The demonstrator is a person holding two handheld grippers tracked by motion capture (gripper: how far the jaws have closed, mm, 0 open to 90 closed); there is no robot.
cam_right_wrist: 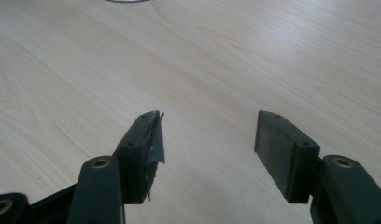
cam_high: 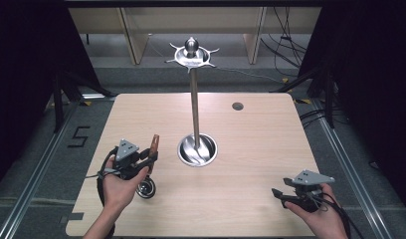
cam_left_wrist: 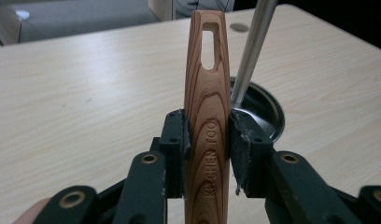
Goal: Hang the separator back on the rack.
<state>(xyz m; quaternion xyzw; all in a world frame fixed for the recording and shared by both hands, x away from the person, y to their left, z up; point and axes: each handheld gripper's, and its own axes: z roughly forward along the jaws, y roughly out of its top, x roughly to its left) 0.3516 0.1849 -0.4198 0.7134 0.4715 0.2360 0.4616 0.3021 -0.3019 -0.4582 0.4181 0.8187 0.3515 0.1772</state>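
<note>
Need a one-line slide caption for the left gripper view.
Left gripper clamps a wooden kitchen-tool handle upright over the table, beside the metal stand's pole and round base.

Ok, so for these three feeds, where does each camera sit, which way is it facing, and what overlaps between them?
High view: above the person's side, facing forward and down on the table; both hands, left gripper and right gripper show.
Left gripper view: rides the left gripper, looking along its jaws, which clamp a wooden handle; beyond stands the stand's pole.
Right gripper view: rides the right gripper, looking along its open jaws at bare table.
Shared: high and left gripper views both show the wooden handle, pole and steel base dish.
</note>
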